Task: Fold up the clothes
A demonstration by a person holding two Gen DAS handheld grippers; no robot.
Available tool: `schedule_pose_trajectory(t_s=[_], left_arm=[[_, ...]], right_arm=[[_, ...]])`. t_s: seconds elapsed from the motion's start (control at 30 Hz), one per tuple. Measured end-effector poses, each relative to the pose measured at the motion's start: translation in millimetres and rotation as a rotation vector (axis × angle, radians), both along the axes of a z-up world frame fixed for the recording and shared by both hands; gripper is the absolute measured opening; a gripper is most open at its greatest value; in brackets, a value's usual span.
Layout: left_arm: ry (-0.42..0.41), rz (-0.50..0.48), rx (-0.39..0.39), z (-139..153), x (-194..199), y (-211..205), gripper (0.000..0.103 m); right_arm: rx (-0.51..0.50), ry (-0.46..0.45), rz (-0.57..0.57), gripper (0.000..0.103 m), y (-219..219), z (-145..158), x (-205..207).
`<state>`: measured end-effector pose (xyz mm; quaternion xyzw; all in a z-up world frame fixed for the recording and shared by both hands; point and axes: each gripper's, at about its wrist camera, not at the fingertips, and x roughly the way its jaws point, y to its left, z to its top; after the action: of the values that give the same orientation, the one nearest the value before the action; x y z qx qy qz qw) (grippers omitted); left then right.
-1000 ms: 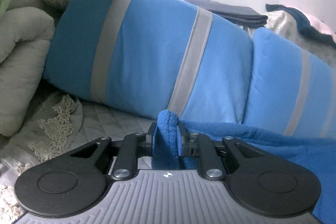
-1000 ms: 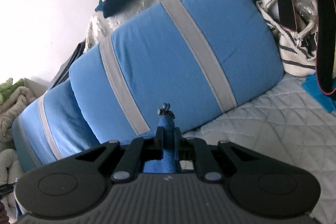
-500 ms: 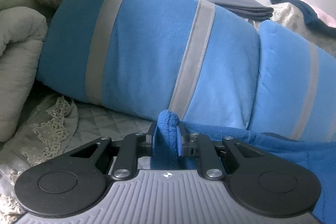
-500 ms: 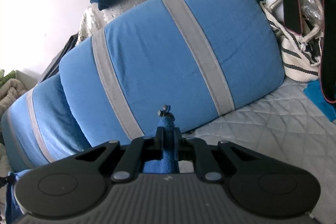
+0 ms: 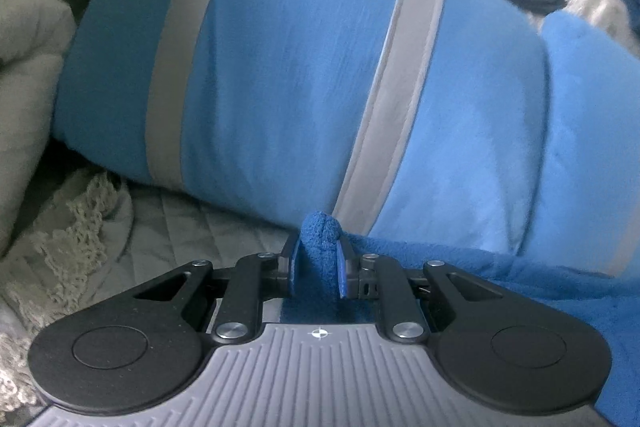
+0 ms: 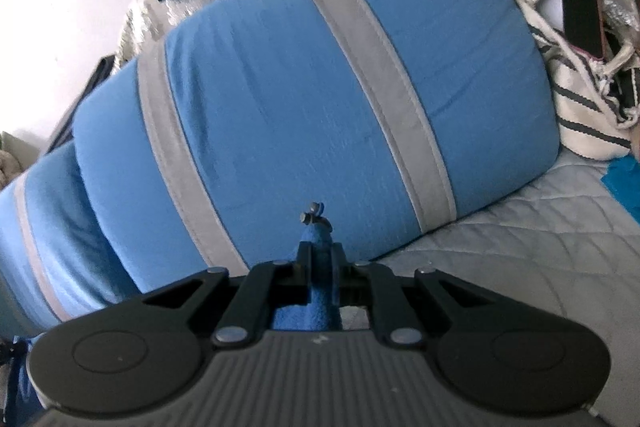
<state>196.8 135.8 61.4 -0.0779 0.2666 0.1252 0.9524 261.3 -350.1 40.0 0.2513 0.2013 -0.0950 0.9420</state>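
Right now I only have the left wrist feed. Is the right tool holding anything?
Observer: Yes. The right tool is shut on a thin fold of the blue fleece garment.
Operator: Anything sticking out past its tips?
Observer: A small grey knotted bit, maybe a cord end or tag, pokes up above the fold; too blurred to name.
Operator: What is on the bed to that side?
Observer: A white bag with dark stripes leans beside the blue pillow's right end, on the grey quilt.
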Motion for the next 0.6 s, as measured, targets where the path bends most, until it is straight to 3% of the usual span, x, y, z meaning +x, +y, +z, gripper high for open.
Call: schedule_pose_trajectory(t_s=[0.3, 0.33, 0.37, 0.4, 0.43, 0.53, 0.6], left_arm=[[0.118, 0.000, -0.052, -40.7, 27.2, 8.5, 0.022], [0.112, -0.002, -0.061, -39.0, 25.2, 10.0, 0.023], [0.092, -0.004, -0.066, -34.7, 21.1, 11.3, 0.026], [0.073, -0.005, -0.072, -30.3, 16.9, 12.6, 0.032], [0.054, -0.006, -0.074, -25.1, 12.0, 12.9, 0.036], [0.005, -0.006, -0.064, -5.3, -6.8, 7.6, 0.062], [-0.022, -0.006, -0.049, 7.2, -19.0, 2.5, 0.068]], right_arm=[[-0.056, 0.154, -0.019, 0.013, 8.8, -34.4, 40.6], [-0.066, 0.177, -0.024, 0.030, 10.3, -35.1, 41.9], [-0.082, 0.197, -0.026, 0.058, 12.2, -33.3, 42.1], [-0.106, 0.196, -0.019, 0.074, 15.6, -27.8, 38.9], [-0.130, 0.182, -0.009, 0.102, 19.7, -21.2, 33.9], [-0.199, 0.151, 0.026, 0.102, 34.2, -2.6, 15.7], [-0.210, 0.145, 0.039, 0.102, 45.1, 3.5, 1.8]])
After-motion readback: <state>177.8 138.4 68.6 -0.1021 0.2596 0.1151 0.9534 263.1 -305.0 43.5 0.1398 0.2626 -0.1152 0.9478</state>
